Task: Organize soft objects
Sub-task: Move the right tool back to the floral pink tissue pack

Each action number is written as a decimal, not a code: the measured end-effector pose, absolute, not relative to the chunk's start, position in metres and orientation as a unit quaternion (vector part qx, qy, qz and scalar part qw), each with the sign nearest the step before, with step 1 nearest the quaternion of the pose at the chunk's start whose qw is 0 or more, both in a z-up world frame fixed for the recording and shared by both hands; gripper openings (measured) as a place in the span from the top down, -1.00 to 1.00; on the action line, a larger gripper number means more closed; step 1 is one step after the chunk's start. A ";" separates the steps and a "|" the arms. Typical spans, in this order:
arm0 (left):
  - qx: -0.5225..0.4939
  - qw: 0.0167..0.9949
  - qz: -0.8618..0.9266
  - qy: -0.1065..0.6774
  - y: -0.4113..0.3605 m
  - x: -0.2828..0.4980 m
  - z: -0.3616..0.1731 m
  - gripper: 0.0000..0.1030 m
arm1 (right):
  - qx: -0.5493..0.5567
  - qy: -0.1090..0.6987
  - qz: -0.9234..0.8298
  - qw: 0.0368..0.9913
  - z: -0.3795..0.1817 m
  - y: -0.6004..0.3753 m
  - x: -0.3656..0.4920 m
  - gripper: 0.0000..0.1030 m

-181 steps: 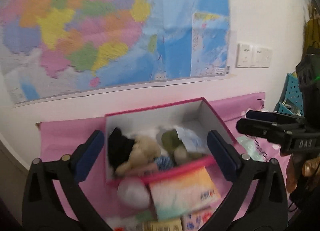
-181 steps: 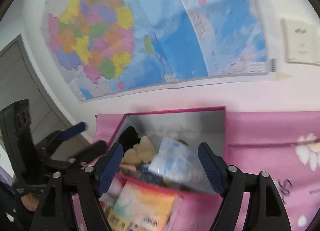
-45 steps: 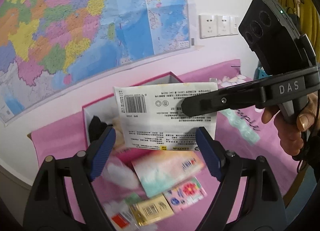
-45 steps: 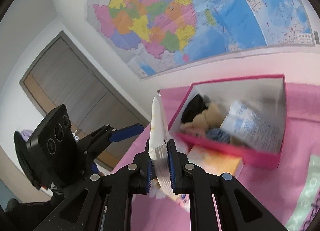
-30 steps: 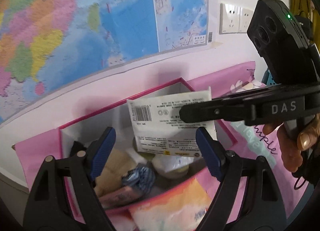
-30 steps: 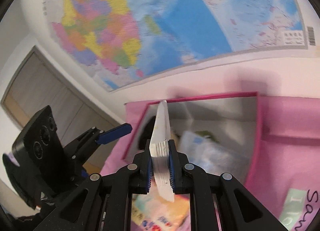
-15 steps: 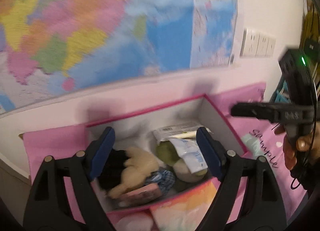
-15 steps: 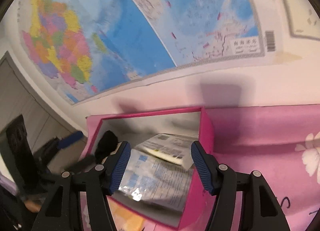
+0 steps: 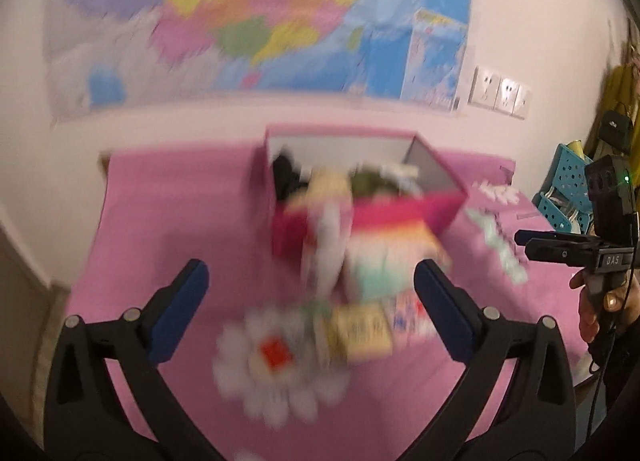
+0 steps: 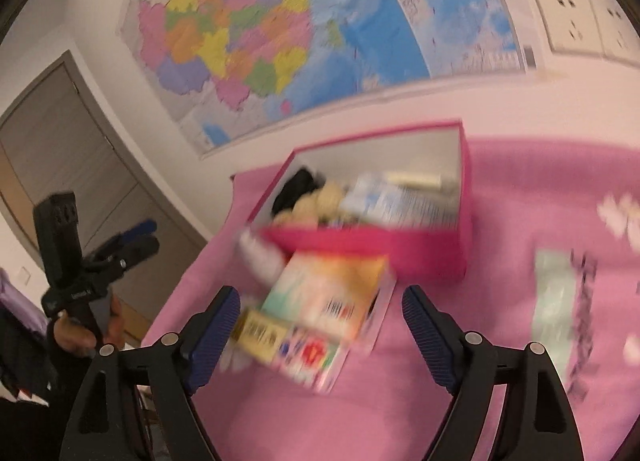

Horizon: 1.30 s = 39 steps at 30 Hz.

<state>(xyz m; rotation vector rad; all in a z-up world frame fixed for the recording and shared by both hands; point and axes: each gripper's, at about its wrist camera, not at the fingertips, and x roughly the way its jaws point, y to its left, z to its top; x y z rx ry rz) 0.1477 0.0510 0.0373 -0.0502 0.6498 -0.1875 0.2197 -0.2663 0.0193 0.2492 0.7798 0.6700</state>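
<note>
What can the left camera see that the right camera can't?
Only the left wrist view shows the teal perforated plastic basket at the right edge. Only the right wrist view shows the grey door on the left. Both show the open pink cardboard box, the colourful wall map and the pink tablecloth.

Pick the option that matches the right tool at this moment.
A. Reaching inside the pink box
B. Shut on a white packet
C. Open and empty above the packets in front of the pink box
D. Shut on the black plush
C: in the right wrist view the right tool has its fingers spread wide with nothing between them, above the pastel packet lying in front of the pink box.
</note>
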 end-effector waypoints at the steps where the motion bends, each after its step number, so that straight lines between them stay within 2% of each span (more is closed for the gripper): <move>1: -0.036 0.939 -0.095 0.329 0.053 0.140 0.026 -0.99 | 0.114 0.379 0.317 0.862 0.011 -0.262 0.210 -0.66; 6: -0.054 0.920 -0.088 0.377 0.034 0.102 -0.033 -0.99 | 0.106 0.417 0.302 0.851 -0.034 -0.244 0.168 -0.66; 9: -0.042 0.919 -0.099 0.380 0.015 0.093 -0.045 -0.99 | 0.091 0.429 0.292 0.850 -0.049 -0.237 0.153 -0.66; 20: -0.030 0.921 -0.147 0.359 -0.007 0.099 -0.046 -0.99 | 0.081 0.418 0.275 0.862 -0.049 -0.218 0.153 -0.66; 33: -0.058 0.926 -0.107 0.358 0.049 0.120 -0.050 -0.98 | 0.067 0.421 0.316 0.848 -0.050 -0.173 0.176 -0.66; 39: -0.041 0.921 -0.162 0.352 0.024 0.122 -0.050 -0.98 | 0.046 0.432 0.277 0.857 -0.058 -0.172 0.183 -0.65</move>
